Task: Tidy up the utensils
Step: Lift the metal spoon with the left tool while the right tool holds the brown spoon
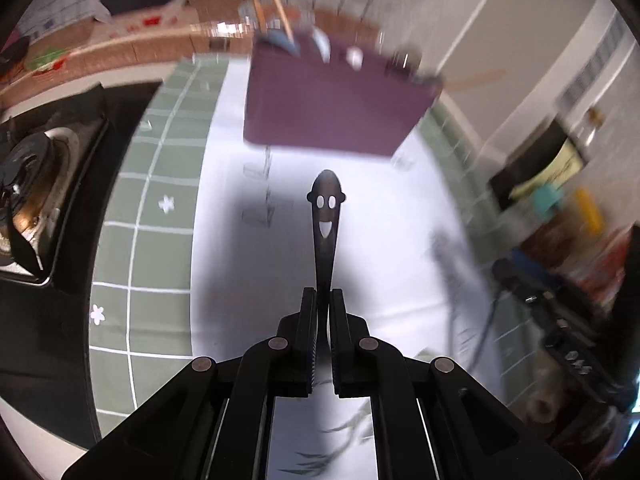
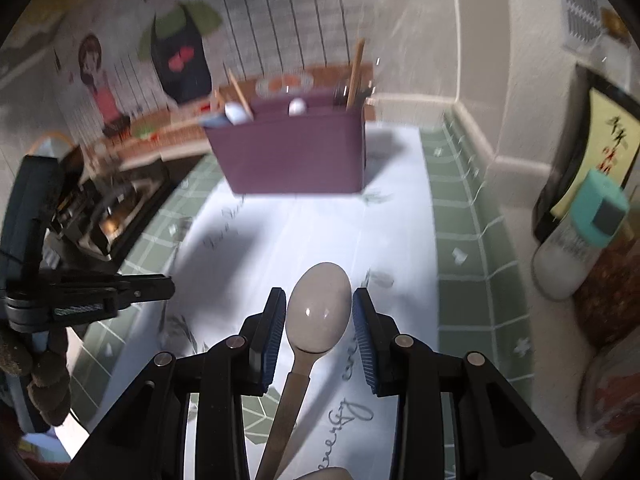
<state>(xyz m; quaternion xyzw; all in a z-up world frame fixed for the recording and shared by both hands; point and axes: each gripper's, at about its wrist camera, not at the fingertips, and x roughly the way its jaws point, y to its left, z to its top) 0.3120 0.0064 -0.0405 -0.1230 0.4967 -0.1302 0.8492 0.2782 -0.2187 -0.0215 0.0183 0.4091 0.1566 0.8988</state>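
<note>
My left gripper is shut on a dark metal utensil with a smiley-face cut-out at its end, held above the white mat. A purple utensil holder stands ahead, with chopsticks and spoons sticking out. In the right wrist view my right gripper is open, its blue pads either side of a pale spoon lying on the mat, bowl forward. The purple holder stands further back. The left gripper shows at the left of that view.
A gas stove sits left of the green checked cloth. Bottles and jars stand at the right by a framed picture. A wall with cartoon stickers is behind the holder.
</note>
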